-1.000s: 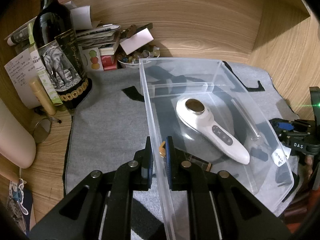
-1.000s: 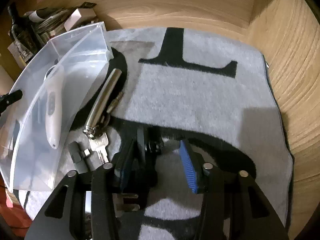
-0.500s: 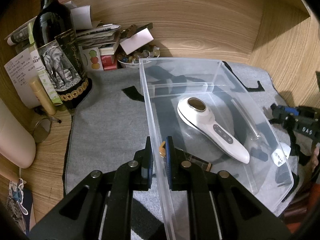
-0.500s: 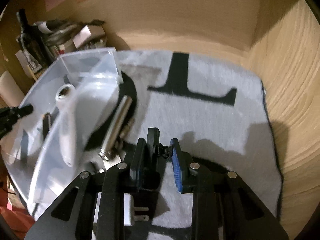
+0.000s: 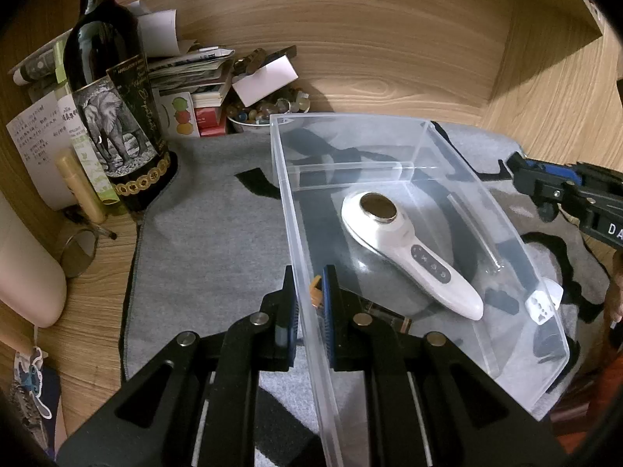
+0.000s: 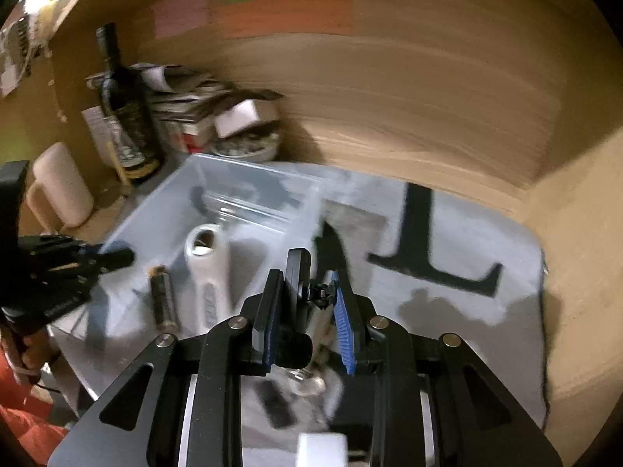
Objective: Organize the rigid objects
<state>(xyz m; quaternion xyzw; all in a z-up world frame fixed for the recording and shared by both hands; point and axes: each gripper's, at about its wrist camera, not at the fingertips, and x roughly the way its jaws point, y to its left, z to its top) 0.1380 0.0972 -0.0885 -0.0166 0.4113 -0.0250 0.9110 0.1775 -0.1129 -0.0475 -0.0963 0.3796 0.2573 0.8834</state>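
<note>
A clear plastic bin sits on a grey mat. Inside lie a white handheld device and a dark cylindrical item. My left gripper is shut on the bin's left wall. My right gripper is shut on a small black clip-like object and holds it raised beside the bin's right wall; it also shows in the left wrist view. A metal tube lies outside the bin on the right, seen through the wall.
A wine bottle stands at the back left with papers, a bowl of beads and a white jug. Wooden walls close the back and right. A white plug lies below my right gripper.
My right gripper closed on the black object and lifted it up and left toward the bin. The left gripper and bin stayed still.
</note>
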